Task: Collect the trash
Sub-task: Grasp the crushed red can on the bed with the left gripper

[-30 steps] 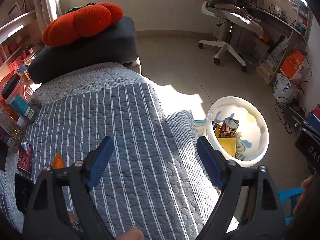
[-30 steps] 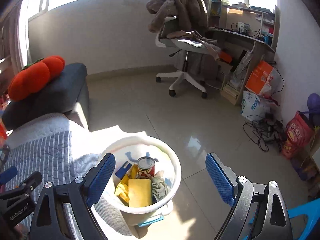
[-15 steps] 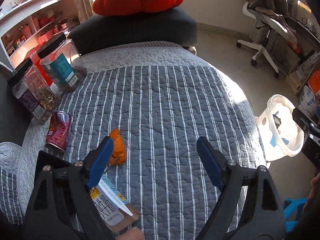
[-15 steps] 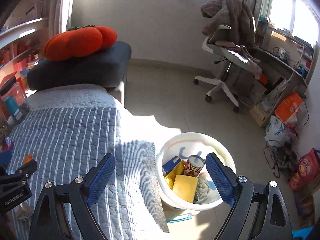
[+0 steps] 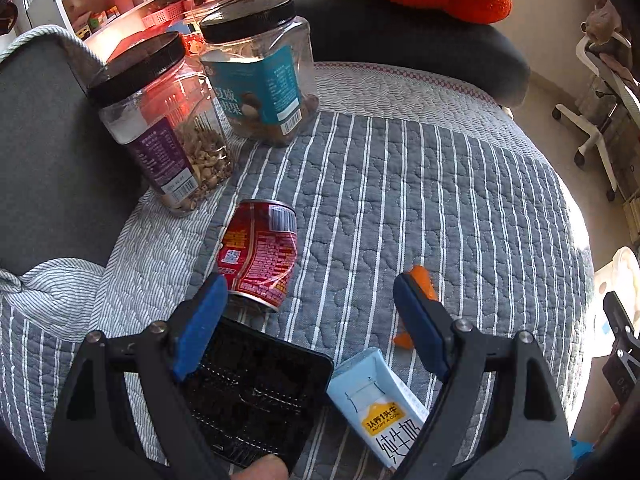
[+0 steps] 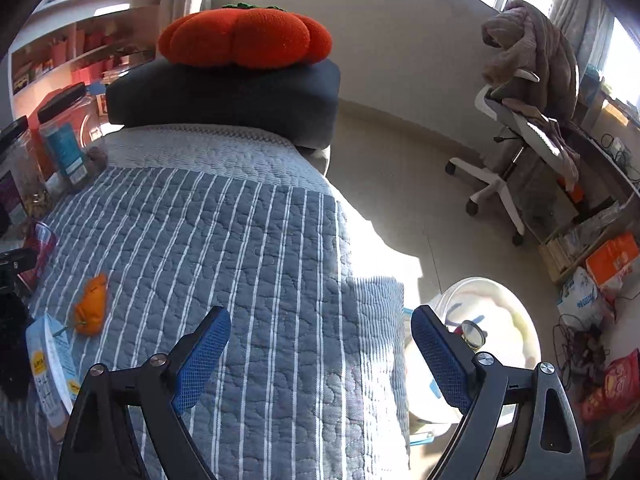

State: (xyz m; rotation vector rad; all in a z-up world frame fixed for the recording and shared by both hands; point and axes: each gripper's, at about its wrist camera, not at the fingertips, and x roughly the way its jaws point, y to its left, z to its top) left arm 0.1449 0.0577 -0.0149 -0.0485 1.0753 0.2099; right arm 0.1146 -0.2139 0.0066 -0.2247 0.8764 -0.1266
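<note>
A dented red can [image 5: 258, 256] lies on the striped quilt [image 5: 400, 184]. A black plastic tray [image 5: 256, 392], a light-blue milk carton [image 5: 380, 404] and an orange scrap [image 5: 424, 276] lie near it. My left gripper [image 5: 310, 320] is open and empty just above them, its left finger close to the can. My right gripper [image 6: 320, 352] is open and empty over the quilt's right part. The white trash bin [image 6: 516, 320] stands on the floor right of the sofa, with a can in it. The carton [image 6: 52, 364] and orange scrap [image 6: 92, 304] show at the right wrist view's left.
Two clear jars with black lids [image 5: 160, 120] [image 5: 260, 68] stand at the quilt's back left. A dark cushion [image 6: 228, 96] carries a red pumpkin pillow [image 6: 244, 38]. An office chair [image 6: 520, 120] and floor clutter [image 6: 600, 272] are to the right.
My left gripper has swung left and down from the bin toward the can, tray and carton. My right gripper has swung left from the bin to over the quilt.
</note>
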